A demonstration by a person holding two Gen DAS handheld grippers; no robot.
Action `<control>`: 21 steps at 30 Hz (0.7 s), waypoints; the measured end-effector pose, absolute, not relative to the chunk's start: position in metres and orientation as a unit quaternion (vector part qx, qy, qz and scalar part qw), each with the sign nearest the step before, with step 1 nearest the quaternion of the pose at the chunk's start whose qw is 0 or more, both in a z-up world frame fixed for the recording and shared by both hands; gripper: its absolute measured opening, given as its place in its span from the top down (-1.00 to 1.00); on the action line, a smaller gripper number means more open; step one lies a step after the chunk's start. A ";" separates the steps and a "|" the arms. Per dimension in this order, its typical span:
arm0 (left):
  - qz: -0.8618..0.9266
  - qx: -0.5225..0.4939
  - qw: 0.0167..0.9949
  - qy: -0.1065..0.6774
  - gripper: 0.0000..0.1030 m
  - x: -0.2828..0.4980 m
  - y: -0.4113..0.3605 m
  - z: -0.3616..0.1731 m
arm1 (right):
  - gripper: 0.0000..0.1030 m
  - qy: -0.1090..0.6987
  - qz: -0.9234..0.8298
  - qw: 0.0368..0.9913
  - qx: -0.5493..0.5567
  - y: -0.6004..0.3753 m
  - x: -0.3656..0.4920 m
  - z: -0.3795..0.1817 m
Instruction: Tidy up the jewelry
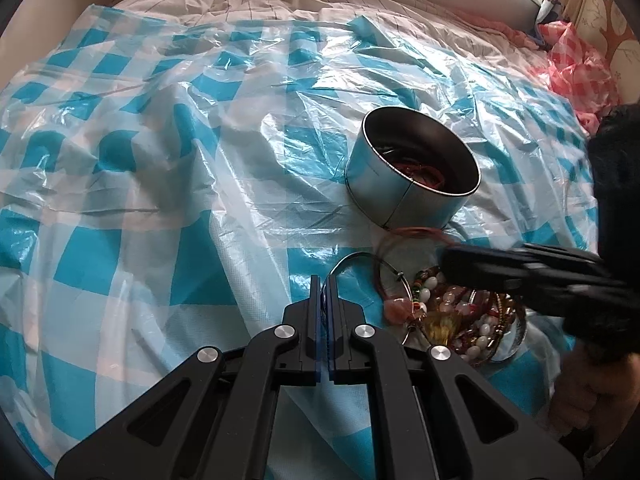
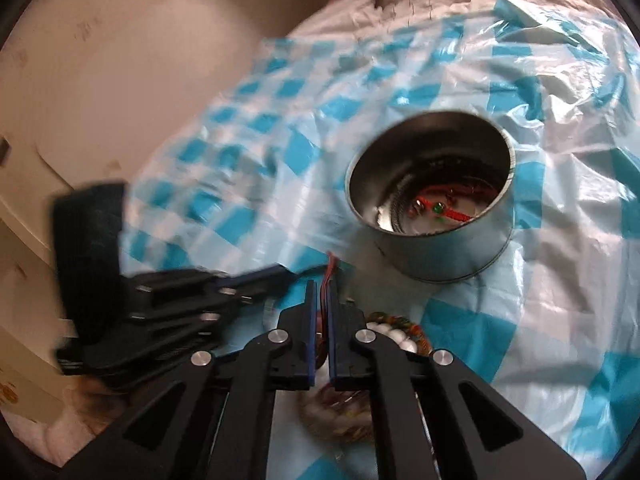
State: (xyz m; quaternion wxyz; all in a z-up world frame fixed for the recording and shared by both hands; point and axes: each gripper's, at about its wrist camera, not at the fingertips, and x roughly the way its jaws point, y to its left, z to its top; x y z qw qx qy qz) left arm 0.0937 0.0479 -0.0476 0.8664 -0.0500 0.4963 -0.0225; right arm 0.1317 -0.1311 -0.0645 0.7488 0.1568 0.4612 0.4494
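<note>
Right wrist only: red cord point(image 2: 329, 270) between pads.

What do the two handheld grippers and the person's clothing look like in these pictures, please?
Both the left gripper and the right gripper are matte black linkage frames with round silver pivot pins and flat fingers lined with blue pads. A dark fuzzy sleeve shows at the right.
</note>
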 end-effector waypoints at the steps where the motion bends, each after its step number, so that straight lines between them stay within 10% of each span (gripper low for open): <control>1: -0.027 -0.058 0.867 0.495 0.97 0.093 0.050 -0.046 | 0.90 0.451 0.456 0.748 0.171 -0.138 0.129 -0.059; 11: -0.044 -0.094 0.866 0.490 0.97 0.089 0.056 -0.042 | 0.88 0.397 0.451 0.762 0.243 -0.183 0.133 -0.037; 14: -0.044 -0.086 0.865 0.492 0.96 0.090 0.054 -0.043 | -0.24 0.430 0.420 0.779 0.179 -0.167 0.132 -0.046; 21: -0.055 -0.053 0.865 0.496 0.96 0.090 0.040 -0.044 | -0.17 0.495 0.413 0.757 0.105 -0.116 0.148 -0.087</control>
